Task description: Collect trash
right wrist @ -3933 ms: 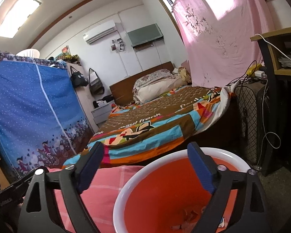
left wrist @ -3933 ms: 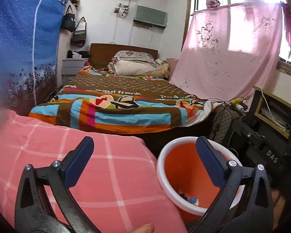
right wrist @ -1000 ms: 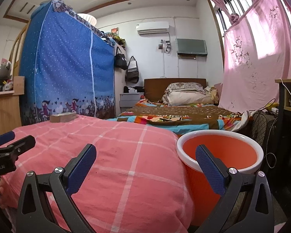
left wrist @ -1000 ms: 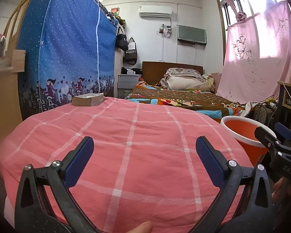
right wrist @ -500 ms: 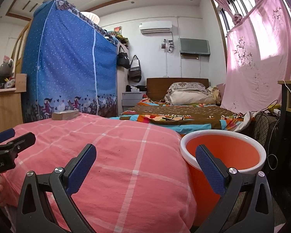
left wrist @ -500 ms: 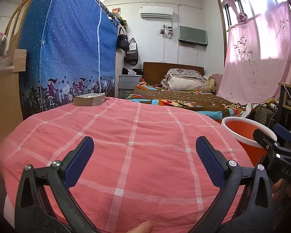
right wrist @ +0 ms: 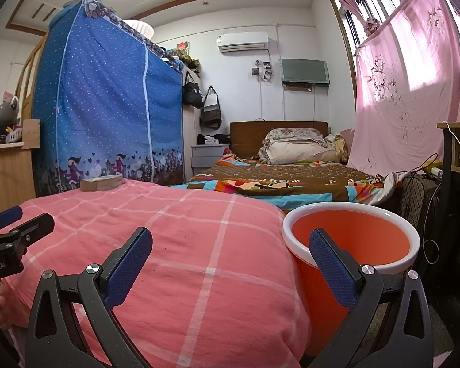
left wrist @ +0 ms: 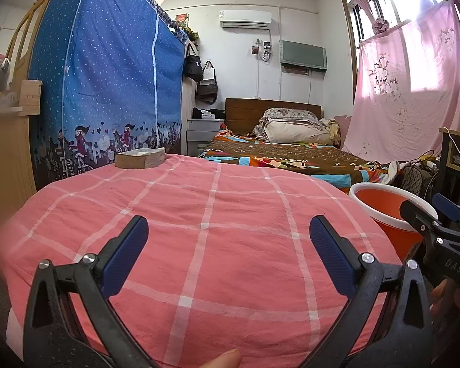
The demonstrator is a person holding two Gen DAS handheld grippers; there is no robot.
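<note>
An orange bin with a white rim (right wrist: 351, 236) (left wrist: 389, 202) stands on the floor at the right side of a pink checked cover (left wrist: 211, 230) (right wrist: 181, 245). My left gripper (left wrist: 228, 254) is open and empty, low over the near part of the cover. My right gripper (right wrist: 230, 260) is open and empty too, held over the cover's right edge and the bin's near rim. Each gripper shows at the edge of the other's view. No loose trash shows on the cover. The bin's bottom is hidden.
A flat brown box (left wrist: 139, 157) (right wrist: 101, 181) lies at the cover's far left corner. Beyond stand a blue fabric wardrobe (left wrist: 107, 92), a bed with a colourful blanket (left wrist: 291, 156), a pink curtain (left wrist: 411, 92), and a desk with cables (right wrist: 454, 165) at the right.
Over the last second both views have risen and pulled back slightly. Earlier, both grippers were over the bin looking down into it; now they face the pink cover. Jaws stay open.
</note>
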